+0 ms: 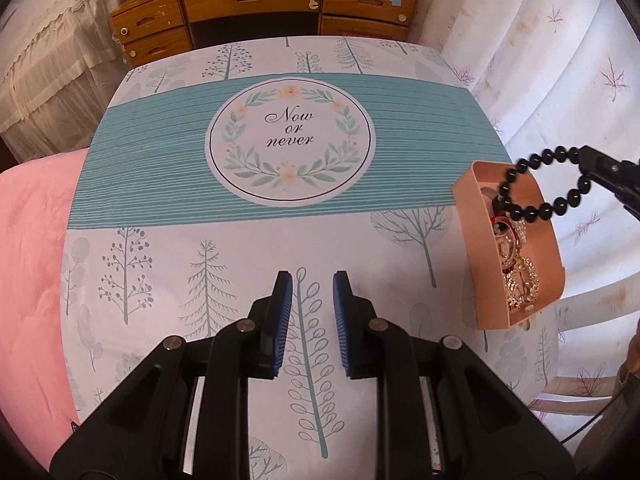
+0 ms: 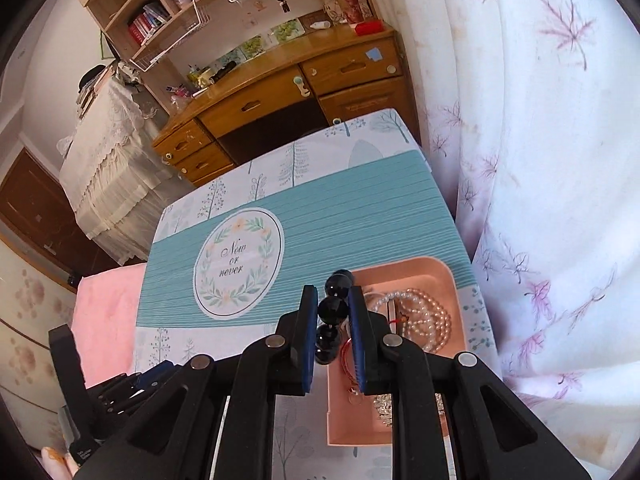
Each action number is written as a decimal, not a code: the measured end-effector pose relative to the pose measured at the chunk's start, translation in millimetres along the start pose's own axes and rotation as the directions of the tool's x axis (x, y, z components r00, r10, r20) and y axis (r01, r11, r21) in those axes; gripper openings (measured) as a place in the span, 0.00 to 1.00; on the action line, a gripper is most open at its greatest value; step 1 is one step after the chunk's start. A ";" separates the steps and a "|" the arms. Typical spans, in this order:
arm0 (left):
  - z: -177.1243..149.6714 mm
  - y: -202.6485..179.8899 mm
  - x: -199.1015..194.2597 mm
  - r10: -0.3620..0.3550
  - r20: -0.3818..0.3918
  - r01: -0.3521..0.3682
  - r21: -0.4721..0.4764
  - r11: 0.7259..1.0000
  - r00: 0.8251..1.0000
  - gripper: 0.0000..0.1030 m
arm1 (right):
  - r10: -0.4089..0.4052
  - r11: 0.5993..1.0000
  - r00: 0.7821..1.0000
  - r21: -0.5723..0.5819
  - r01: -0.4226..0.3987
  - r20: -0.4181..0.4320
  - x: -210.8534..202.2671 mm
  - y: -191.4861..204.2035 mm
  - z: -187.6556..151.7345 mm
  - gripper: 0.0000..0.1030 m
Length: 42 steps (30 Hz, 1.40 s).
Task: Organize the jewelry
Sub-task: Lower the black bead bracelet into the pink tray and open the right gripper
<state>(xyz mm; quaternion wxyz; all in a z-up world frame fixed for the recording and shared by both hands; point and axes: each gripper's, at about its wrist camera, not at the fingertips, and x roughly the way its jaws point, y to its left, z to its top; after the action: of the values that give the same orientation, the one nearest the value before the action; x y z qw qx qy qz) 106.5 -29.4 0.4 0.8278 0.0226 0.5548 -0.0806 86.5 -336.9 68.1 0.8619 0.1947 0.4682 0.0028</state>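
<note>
Right wrist view: right gripper [image 2: 333,308] pinches the black bead bracelet [image 2: 333,307] above the pink tray [image 2: 450,276] of jewelry, tablecloth [image 1: 280,248] otherwise bare, left gripper [image 1: 313,280] parted and empty — looks nearly finished.

The left gripper [image 1: 313,280] hovers low over the counter's near edge, jaws apart and holding nothing. The right gripper [image 2: 333,296] is raised near the right edge, jaws clamped on a bead string.

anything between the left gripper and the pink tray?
Nothing: only bare printed tablecloth lies between the left gripper and the pink tray, as the left wrist view shows.
</note>
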 end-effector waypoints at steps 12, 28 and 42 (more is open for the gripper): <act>-6.7 -3.1 -0.3 0.000 -0.011 0.000 0.017 1.000 1.000 0.18 | -0.152 0.987 0.979 0.035 0.158 -0.132 74.3 -41.2 -31.1 0.15; -30.3 -0.7 -23.3 0.004 0.007 -0.004 0.005 1.000 1.000 0.18 | -0.149 0.989 0.982 -0.024 0.147 -0.118 40.3 -25.1 -65.3 0.35; -84.2 13.0 -58.5 0.061 0.055 -0.056 -0.088 0.994 0.997 0.18 | -0.091 0.985 0.991 -0.158 0.075 -0.096 -8.0 50.8 -145.8 0.35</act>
<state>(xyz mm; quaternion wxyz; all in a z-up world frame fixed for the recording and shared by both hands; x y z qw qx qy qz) 9.7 0.5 21.5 0.8455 0.0007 0.5329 -0.0325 -26.9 -242.9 21.0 0.8484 0.1076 0.5181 0.0129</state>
